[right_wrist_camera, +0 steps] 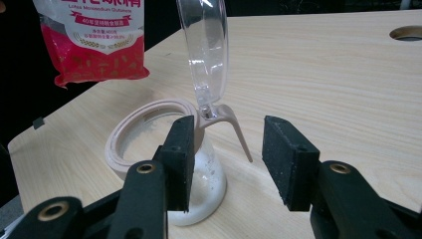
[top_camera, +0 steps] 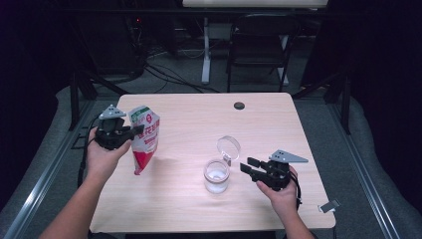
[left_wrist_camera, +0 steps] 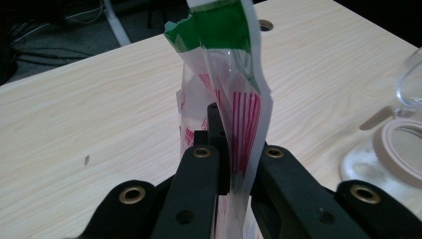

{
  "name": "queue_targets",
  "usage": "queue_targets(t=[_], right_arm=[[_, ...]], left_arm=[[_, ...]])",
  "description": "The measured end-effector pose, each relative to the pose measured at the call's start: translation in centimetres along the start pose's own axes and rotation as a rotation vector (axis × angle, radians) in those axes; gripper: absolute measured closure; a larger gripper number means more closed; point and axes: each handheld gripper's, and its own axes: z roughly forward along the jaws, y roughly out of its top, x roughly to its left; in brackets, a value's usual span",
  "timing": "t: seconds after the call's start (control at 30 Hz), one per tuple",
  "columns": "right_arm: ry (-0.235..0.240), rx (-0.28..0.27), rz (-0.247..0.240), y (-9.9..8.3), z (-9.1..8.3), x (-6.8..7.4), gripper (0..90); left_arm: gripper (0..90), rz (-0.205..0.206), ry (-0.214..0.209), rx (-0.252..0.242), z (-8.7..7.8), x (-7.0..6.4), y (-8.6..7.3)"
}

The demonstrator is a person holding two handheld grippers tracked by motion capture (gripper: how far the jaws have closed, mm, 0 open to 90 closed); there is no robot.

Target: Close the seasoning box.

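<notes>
Left fingers (left_wrist_camera: 226, 149) clamped on pouch (left_wrist_camera: 224, 79), right fingers (right_wrist_camera: 291, 159) apart beside jar (right_wrist_camera: 199, 179)

A dark room with grey floor; a black folding chair (top_camera: 259, 42) stands beyond the pale wooden table (top_camera: 189, 114).

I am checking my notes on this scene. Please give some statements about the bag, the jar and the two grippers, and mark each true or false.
1. The left gripper is clamped on the bag. True.
2. The jar has its lid closed. False: the lid stands flipped open.
3. The right gripper holds the jar. False: its jaws are open beside it.
4. The bag's top is torn open. True.
</notes>
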Motion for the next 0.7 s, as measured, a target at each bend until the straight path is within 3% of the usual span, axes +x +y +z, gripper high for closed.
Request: queue_targets(t=[0.47,0.7], right_arm=[[-0.003,-0.001,-0.002,0.0,-0.2,0.0,56.2],[-0.010,0.003,-0.013,0.0,-0.2,0.0,56.7]], left_arm=[[90.0,0.088,-0.110,0.027,1.1,-3.8,0.7],[90.0,0.153,-0.176,0.036,1.7,-6.0,0.9]])
